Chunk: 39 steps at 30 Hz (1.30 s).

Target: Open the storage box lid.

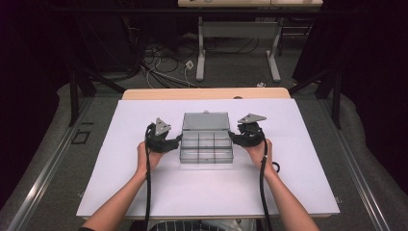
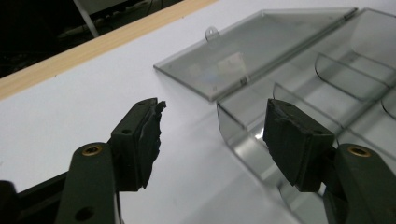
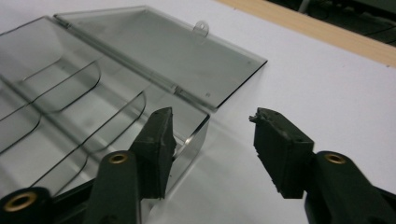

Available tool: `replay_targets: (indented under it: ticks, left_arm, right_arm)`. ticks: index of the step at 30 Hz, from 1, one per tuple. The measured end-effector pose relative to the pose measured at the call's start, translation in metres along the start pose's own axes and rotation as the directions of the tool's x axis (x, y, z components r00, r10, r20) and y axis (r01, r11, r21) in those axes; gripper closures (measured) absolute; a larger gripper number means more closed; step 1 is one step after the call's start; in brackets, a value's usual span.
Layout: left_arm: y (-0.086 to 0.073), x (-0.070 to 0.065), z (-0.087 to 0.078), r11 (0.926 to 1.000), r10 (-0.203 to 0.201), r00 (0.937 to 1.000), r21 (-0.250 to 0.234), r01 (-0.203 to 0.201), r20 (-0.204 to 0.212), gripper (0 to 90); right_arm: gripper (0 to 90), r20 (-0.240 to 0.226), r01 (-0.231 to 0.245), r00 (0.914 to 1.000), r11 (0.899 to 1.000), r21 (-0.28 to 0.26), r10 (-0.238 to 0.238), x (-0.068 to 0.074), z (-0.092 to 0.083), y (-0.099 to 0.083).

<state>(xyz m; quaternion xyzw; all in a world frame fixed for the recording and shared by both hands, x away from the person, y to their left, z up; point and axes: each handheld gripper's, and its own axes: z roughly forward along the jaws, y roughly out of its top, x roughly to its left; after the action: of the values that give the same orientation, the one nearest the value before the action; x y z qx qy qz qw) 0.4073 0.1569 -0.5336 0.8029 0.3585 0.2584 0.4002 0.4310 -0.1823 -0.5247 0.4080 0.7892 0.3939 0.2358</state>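
A clear smoky-grey plastic compartment box (image 1: 206, 147) sits in the middle of the white table (image 1: 144, 192), its flat hinged lid (image 1: 205, 121) thrown fully back and lying on the far side. The person brings one tool to each short end of it, which looks like a way to steady or square the box from both sides. The left tool (image 1: 176, 140) stands about half open with one pad (image 2: 289, 140) over the box's end compartment and the other out over the table, so the end wall sits between the jaws without being pressed. The right tool (image 1: 233, 137) mirrors it, also half open, straddling the opposite end wall and gripping nothing. The curved dividers inside (visible through the clear walls in both gripper views) split the box into small cells, and every cell I can see is empty.
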Motion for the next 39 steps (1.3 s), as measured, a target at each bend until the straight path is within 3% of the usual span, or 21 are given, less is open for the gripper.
replay_targets:
  ticks: [3, 5, 11, 17, 21, 24, 34, 39]
  left_arm:
    - [-0.005, 0.0, -0.011, 0.9987, 0.036, 0.9993, 0.037, -0.036, -0.009, 31.5]
    - [-0.008, 0.003, -0.02, 0.999, 0.013, 0.9999, 0.042, -0.013, 0.002, 28.4]
    - [-0.021, 0.006, -0.035, 0.9964, 0.004, 0.9998, 0.085, -0.006, 0.021, 21.0]
    - [-0.036, 0.0, -0.048, 0.9895, 0.017, 0.999, 0.143, -0.023, 0.041, 16.1]
    - [-0.04, -0.004, -0.062, 0.988, 0.05, 0.9985, 0.145, -0.053, 0.024, 15.0]
    - [-0.042, -0.005, -0.07, 0.9881, 0.055, 0.9985, 0.144, -0.055, 0.006, 13.2]
    - [-0.053, -0.009, -0.089, 0.9868, 0.053, 0.9985, 0.152, -0.054, 0.009, 8.6]
    - [-0.057, -0.011, -0.096, 0.9857, 0.059, 0.9982, 0.157, -0.06, 0.013, 6.0]
  right_arm:
    - [40.4, -0.02, 0.02, 0.9996, 1.0, 0.022, -0.019, 0.003, -0.007, -0.002]
    - [37.6, -0.031, 0.03, 0.9991, 0.999, 0.026, -0.03, 0.005, -0.01, -0.004]
    - [28.9, -0.063, 0.032, 0.9976, 0.998, 0.062, -0.028, 0.009, -0.017, -0.009]
    - [23.0, -0.092, 0.055, 0.9948, 0.991, 0.122, -0.043, 0.012, -0.021, -0.013]
    - [21.0, -0.099, 0.037, 0.9947, 0.994, 0.101, -0.027, 0.011, -0.029, -0.017]
    - [20.0, -0.104, 0.04, 0.9942, 0.992, 0.12, -0.027, 0.01, -0.037, -0.021]
    - [15.3, -0.124, 0.055, 0.9915, 0.989, 0.135, -0.038, 0.015, -0.055, -0.035]
    - [14.3, -0.106, 0.057, 0.9934, 0.988, 0.142, -0.042, 0.012, -0.065, -0.044]
